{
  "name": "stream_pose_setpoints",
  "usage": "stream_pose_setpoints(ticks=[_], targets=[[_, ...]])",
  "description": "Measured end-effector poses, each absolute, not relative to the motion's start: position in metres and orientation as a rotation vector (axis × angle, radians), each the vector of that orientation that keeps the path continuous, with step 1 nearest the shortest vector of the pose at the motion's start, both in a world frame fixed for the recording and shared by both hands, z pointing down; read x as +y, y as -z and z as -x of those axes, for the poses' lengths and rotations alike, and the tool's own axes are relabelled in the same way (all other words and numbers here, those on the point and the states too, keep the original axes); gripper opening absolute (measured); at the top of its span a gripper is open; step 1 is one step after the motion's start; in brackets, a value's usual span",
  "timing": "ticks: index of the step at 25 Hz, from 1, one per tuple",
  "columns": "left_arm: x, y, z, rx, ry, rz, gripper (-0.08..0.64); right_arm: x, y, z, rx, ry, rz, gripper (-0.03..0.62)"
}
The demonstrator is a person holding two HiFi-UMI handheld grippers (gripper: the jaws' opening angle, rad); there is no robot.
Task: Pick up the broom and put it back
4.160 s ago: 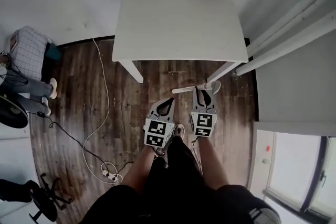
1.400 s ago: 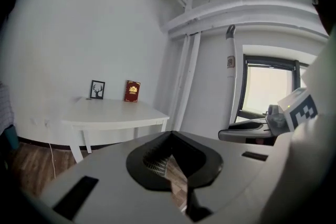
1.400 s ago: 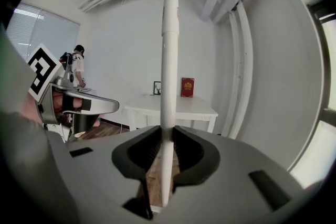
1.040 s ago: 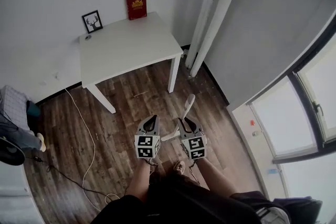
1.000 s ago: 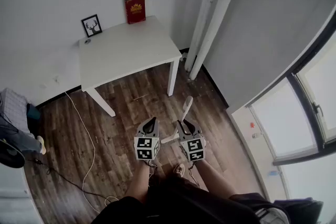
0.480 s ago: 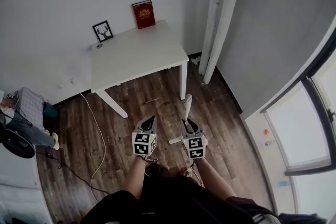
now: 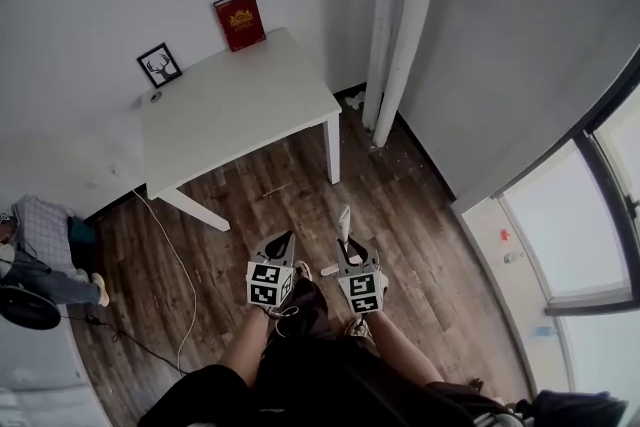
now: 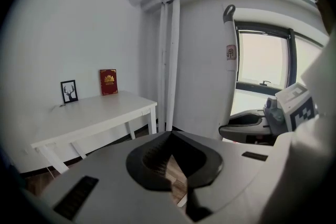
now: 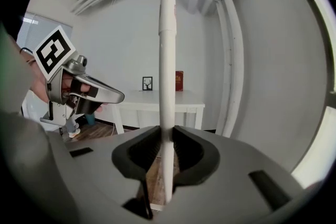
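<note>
White slender broom handle [image 9: 167,60] stands upright, clamped in the right gripper [image 9: 167,139]; the left gripper [image 8: 169,136] beside it has its jaws together, empty

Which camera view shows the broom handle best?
The right gripper view: the broom handle rises upright to its tip, clamped in the right gripper. The head view shows only a short white piece above that gripper. The left gripper view shows its upper part, beside the window.
</note>
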State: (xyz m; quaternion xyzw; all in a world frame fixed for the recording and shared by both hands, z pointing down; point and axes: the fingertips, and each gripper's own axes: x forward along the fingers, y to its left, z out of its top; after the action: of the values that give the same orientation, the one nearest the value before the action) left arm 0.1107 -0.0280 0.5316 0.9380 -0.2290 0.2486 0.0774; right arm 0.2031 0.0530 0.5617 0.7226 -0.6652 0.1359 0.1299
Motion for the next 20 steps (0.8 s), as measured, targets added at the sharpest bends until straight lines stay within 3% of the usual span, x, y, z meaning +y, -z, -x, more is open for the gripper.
stream_pose_setpoints(ticks=[20], targets=[[-0.109,-0.653,-0.134,-0.671,-0.712,-2.588,0.0,-0.051,-0.656,-0.243,-1.877,-0.58,-2.019,0.089]])
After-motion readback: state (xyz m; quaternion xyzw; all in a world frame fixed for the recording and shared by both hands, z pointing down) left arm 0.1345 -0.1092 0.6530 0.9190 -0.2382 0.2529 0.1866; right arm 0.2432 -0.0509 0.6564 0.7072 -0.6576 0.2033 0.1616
